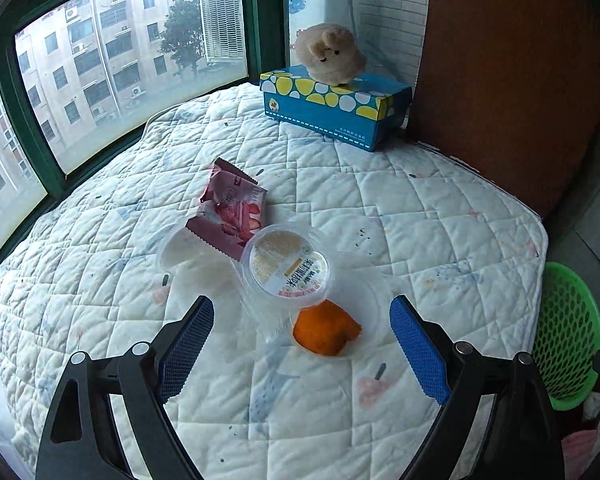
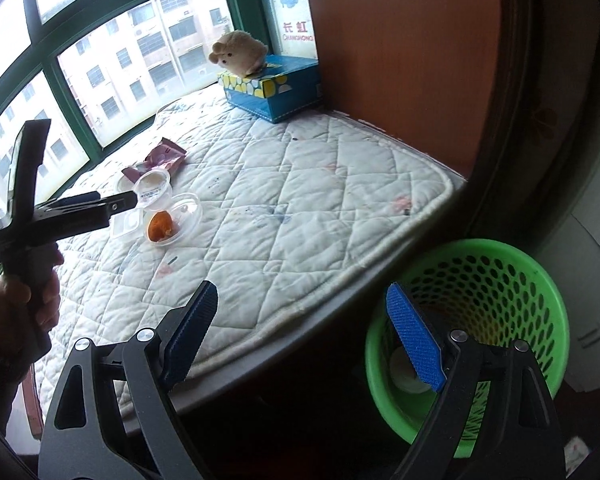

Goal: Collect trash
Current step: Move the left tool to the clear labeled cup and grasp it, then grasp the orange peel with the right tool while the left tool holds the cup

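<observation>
Quilted padding covers the window-side platform (image 1: pixel 380 208) where the litter lies; the left gripper (image 1: pixel 302 344) hovers wide open and empty over the clear plastic cups (image 1: pixel 288 268); the orange scrap (image 1: pixel 324 332) sits between its jaws, the pink wrapper (image 1: pixel 230 208) beyond, toward the window edge. Lower squarely, then close gently; thin cups likely crush or skid. The right gripper (image 2: pixel 300 340), also open and empty, waits by the green basket (image 2: pixel 500 280) off the platform's near edge.
</observation>
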Tool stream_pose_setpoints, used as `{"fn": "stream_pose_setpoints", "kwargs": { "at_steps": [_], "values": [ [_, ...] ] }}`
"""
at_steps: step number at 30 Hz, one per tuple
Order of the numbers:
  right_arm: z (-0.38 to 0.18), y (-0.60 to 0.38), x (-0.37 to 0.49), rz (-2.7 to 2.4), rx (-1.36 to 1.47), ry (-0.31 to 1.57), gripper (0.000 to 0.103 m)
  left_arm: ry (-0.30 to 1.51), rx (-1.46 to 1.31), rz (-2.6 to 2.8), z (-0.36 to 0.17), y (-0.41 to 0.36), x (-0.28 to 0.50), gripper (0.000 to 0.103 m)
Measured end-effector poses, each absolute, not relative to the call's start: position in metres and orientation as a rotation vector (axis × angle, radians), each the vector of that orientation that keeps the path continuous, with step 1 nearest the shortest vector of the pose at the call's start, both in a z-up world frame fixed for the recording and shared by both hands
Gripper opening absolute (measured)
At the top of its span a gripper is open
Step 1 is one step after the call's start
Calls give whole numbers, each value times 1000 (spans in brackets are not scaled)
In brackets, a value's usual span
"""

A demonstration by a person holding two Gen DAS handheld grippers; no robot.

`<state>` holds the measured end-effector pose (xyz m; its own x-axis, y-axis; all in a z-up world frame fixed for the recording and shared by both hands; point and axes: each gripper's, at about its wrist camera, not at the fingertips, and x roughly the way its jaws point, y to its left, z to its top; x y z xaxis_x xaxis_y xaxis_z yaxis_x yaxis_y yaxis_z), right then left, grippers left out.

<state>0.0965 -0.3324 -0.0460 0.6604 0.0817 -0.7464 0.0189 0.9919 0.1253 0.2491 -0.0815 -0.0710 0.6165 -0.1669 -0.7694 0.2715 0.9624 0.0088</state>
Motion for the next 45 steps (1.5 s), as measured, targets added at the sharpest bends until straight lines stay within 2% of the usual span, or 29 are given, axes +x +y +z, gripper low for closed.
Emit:
{"fn": "stream_pose_setpoints", "kwargs": {
  "at_steps": [17, 19, 20, 21, 28, 36, 45],
  "values": [
    [-59, -313, 124, 75, 117, 891, 86, 921, 226, -216, -105, -93, 293, 87],
    [-60, -311, 126, 78, 114, 892, 86, 925, 208, -221, -105, -92, 296, 80],
    [-60, -311, 126, 78, 112, 893, 86, 934, 199, -225, -106, -91, 298, 71],
    [-61, -310, 127, 79, 112, 895, 86, 943, 190, -231, -108, -91, 299, 68],
    [-60, -305, 130, 92, 109, 893, 86, 914, 167, -243, -101, -84, 290, 66],
    [-58, -283, 144, 144, 92, 893, 86, 851, 92, -279, -64, -58, 266, 66],
    [-69, -230, 183, 272, 86, 928, 67, 793, 52, -249, -30, -11, 242, 66]
  ]
}}
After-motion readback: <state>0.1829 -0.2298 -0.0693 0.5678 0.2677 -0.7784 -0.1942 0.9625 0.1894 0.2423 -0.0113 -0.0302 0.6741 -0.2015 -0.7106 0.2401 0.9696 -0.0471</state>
